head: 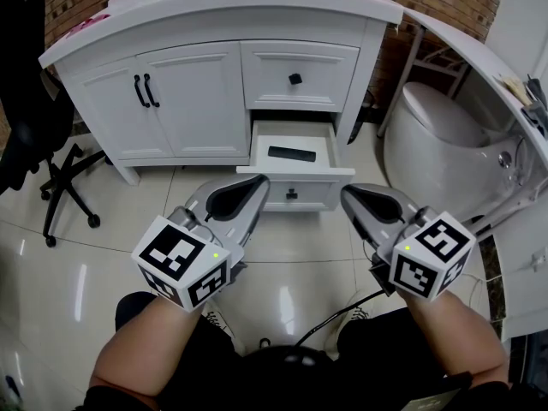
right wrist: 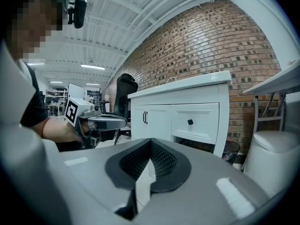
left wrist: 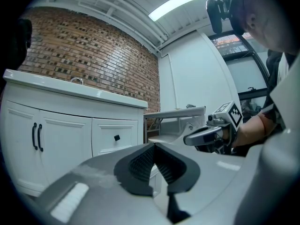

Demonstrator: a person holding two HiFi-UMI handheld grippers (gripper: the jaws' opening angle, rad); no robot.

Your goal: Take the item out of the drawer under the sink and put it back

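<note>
The lower drawer (head: 265, 138) of the white vanity (head: 214, 24) stands pulled out. A flat black item (head: 291, 153) lies on the drawer's white floor. Both grippers hover just in front of the drawer's front panel (head: 301, 192), apart from it. My left gripper (head: 259, 183) is at the panel's left end and is shut with nothing in it. At the panel's right end my right gripper (head: 346, 193) is shut and also empty. In the left gripper view the jaws (left wrist: 153, 146) meet tip to tip; in the right gripper view the jaws (right wrist: 150, 142) also meet.
A shut upper drawer with a black knob (head: 294, 79) sits above the open one, and double doors with black handles (head: 144, 91) are to its left. A black office chair (head: 34, 110) stands at the left, a white toilet (head: 437, 131) at the right. Glossy tile floor lies below.
</note>
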